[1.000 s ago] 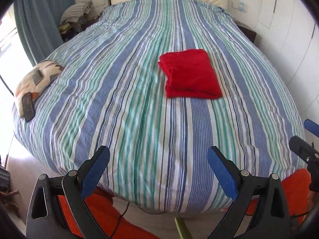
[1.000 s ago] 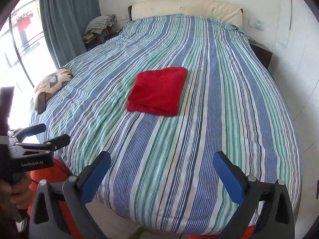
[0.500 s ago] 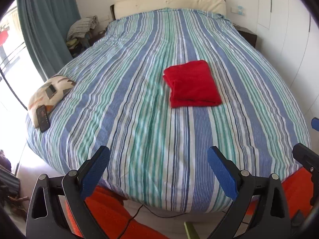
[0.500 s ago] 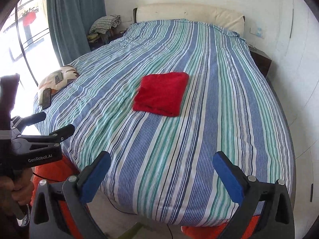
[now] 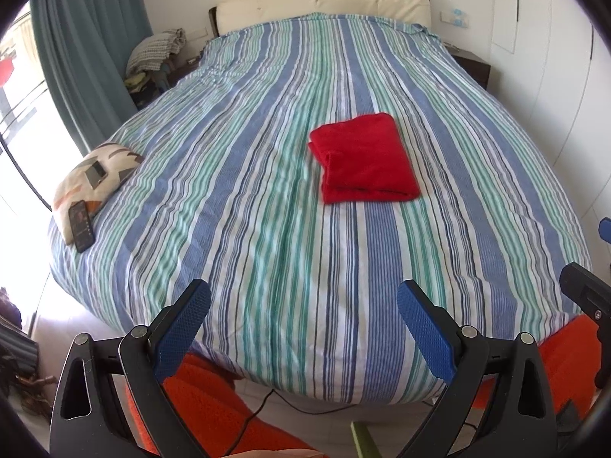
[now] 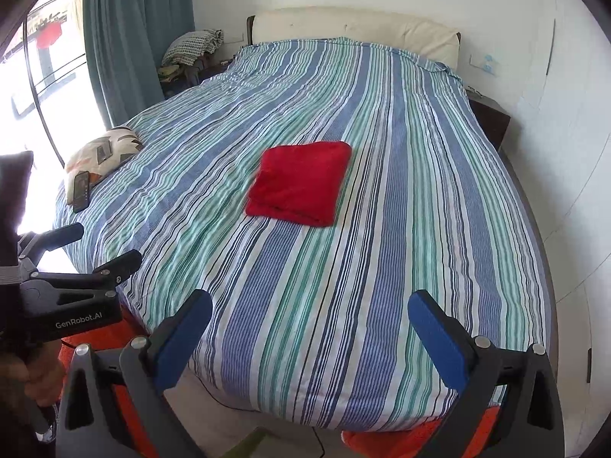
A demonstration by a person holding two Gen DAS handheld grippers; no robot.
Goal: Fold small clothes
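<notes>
A red cloth [image 5: 364,158] lies folded into a neat rectangle in the middle of the striped bed [image 5: 267,229]; it also shows in the right wrist view [image 6: 301,183]. My left gripper [image 5: 303,305] is open and empty, held off the foot of the bed, well short of the cloth. My right gripper [image 6: 309,315] is open and empty too, beyond the foot edge. The left gripper's body [image 6: 68,297] shows at the left of the right wrist view.
A patterned cushion [image 5: 93,175] with a phone [image 5: 81,231] on it lies at the bed's left edge. A curtain [image 5: 80,45] and window are on the left, a nightstand [image 5: 471,66] and white wall on the right. Orange fabric [image 5: 206,412] lies below the bed's foot.
Both grippers have drawn back and up from the bed, so the cloth looks farther off and more of the room shows. The cloth has not moved. Both jaws stay open.
</notes>
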